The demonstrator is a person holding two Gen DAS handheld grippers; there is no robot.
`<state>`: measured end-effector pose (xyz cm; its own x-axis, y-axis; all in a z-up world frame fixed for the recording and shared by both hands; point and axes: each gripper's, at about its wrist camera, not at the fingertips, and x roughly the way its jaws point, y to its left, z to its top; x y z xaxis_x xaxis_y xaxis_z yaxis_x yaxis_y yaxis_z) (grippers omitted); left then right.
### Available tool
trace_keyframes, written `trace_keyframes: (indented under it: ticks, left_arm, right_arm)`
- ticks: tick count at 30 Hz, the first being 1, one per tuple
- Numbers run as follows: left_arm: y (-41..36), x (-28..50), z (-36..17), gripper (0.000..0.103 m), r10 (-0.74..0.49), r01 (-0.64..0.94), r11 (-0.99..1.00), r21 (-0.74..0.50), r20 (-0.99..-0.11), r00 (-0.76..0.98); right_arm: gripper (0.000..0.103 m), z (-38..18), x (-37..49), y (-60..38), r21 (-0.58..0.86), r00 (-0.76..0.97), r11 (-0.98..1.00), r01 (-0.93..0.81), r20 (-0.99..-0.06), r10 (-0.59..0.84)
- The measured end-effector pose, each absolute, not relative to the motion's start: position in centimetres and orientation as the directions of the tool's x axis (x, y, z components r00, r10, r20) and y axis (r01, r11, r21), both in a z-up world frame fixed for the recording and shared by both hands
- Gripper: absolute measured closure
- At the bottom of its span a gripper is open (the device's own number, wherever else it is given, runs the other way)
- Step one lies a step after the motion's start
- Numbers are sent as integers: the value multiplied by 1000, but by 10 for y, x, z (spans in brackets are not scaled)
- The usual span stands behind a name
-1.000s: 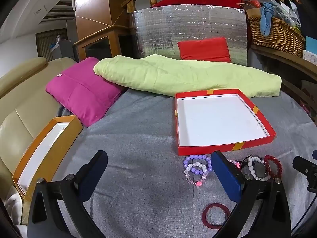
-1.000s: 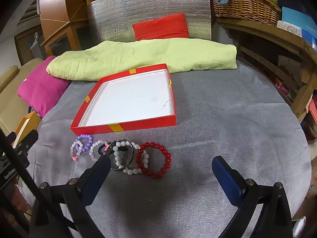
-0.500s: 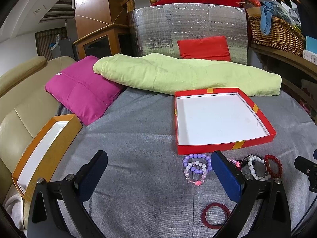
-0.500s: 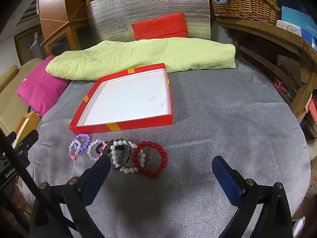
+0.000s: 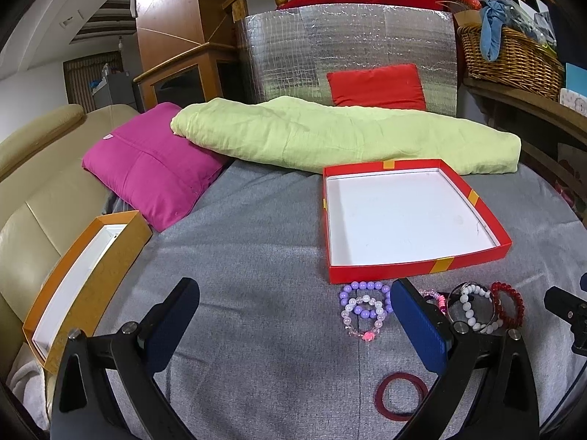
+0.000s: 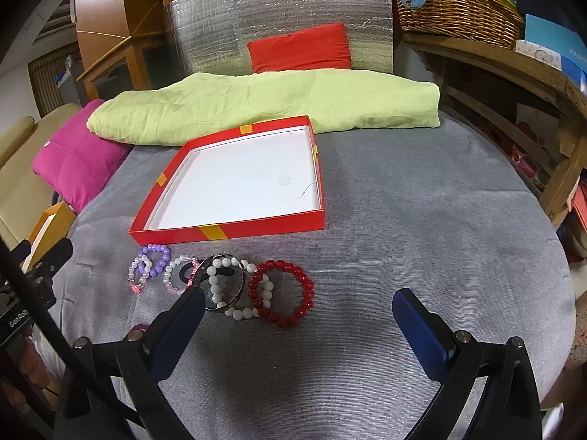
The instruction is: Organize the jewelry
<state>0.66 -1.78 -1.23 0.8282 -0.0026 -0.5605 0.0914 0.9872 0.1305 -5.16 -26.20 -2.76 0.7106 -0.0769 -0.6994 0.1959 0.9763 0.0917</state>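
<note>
A shallow red box with a white inside lies empty on the grey cloth. In front of it lies a row of bead bracelets: purple, pale pink, white with a metal bangle, and red. A dark red ring lies nearer me. My left gripper is open and empty, left of the bracelets. My right gripper is open and empty, just short of the red bracelet.
An orange box sits at the left edge by a beige sofa. A magenta cushion, a green folded quilt and a red cushion lie behind the red box. A wooden shelf with a wicker basket stands on the right.
Both grippers have drifted slightly; the right one has edged a little toward the bracelets. Nothing on the cloth has moved.
</note>
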Motion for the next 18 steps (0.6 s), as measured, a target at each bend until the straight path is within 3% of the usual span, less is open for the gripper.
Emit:
trace_keyframes:
  ticks: [5, 18]
  left_arm:
    - [-21, 8, -13, 0, -10, 104, 986, 132, -567, 824]
    - [-30, 7, -15, 0, -15, 122, 981, 153, -563, 826]
  right_arm:
    - [0, -26, -52, -262, 116, 751, 976, 186, -657, -65]
    - [0, -29, -55, -274, 128, 712, 972, 196, -700, -51]
